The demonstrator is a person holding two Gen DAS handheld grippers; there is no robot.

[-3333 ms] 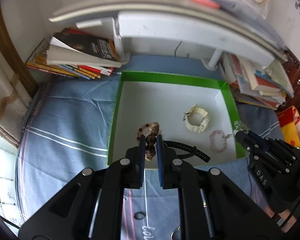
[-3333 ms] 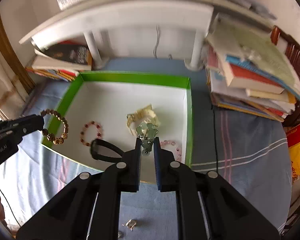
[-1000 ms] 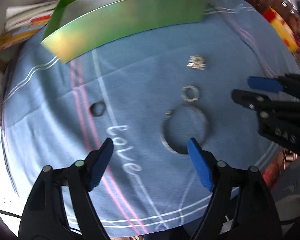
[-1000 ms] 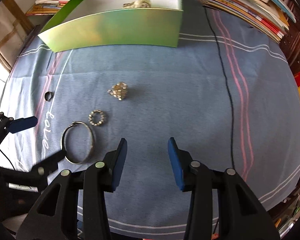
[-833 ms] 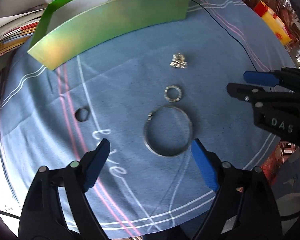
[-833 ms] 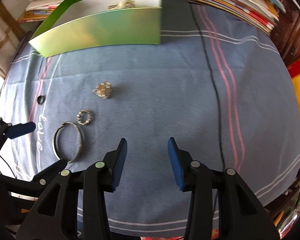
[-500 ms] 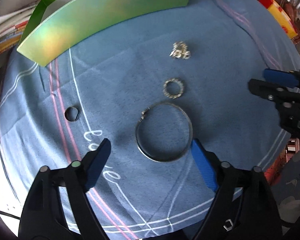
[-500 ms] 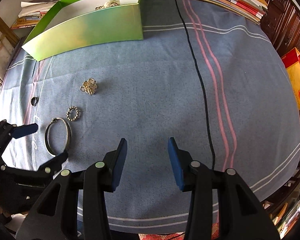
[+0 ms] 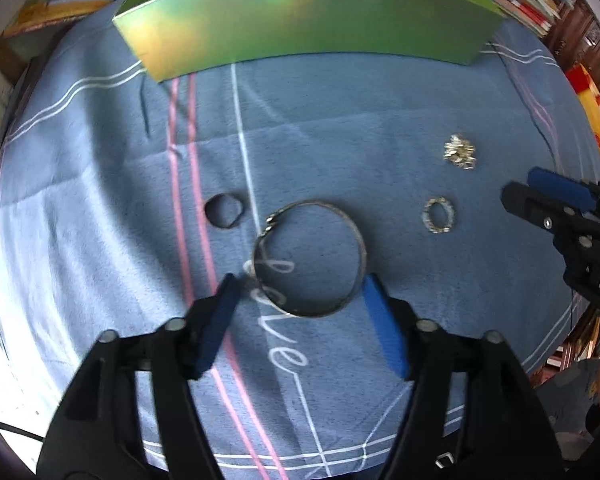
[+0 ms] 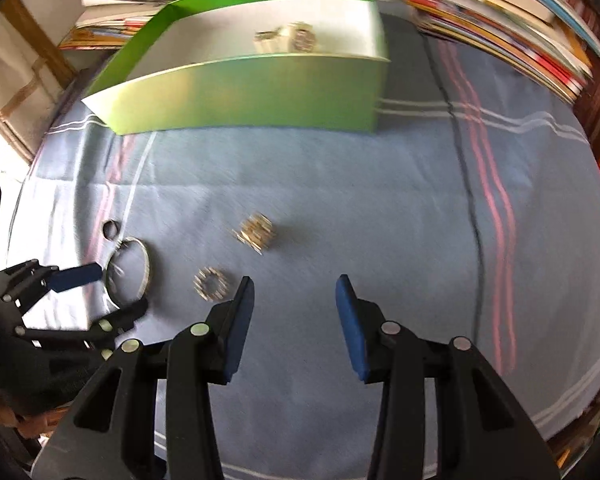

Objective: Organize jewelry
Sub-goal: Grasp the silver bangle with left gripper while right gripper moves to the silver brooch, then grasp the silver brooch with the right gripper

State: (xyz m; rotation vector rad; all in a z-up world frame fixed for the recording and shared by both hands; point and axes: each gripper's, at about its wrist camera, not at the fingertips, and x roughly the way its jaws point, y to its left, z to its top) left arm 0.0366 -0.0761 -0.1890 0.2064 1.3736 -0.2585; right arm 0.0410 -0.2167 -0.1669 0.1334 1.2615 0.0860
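A silver bangle (image 9: 309, 258) lies on the blue cloth. My left gripper (image 9: 300, 284) is open, its two fingertips on either side of the bangle's near half. A dark small ring (image 9: 225, 211) lies left of the bangle, a beaded ring (image 9: 438, 216) to its right, and a crumpled silver chain (image 9: 459, 152) beyond that. My right gripper (image 10: 294, 292) is open and empty above the cloth, just right of the beaded ring (image 10: 211, 282), near the chain (image 10: 257, 233). The bangle (image 10: 129, 272) shows between the left gripper's fingers there.
A green box (image 9: 300, 24) with a white inside stands at the far side of the cloth; cream jewelry (image 10: 286, 38) lies in it. Stacks of books (image 10: 500, 20) line the right and far left. The cloth's front edge drops off near the grippers.
My left gripper has moved down and forward, so its fingers now straddle the bangle. My right gripper has swung left and lower, toward the beaded ring and the chain.
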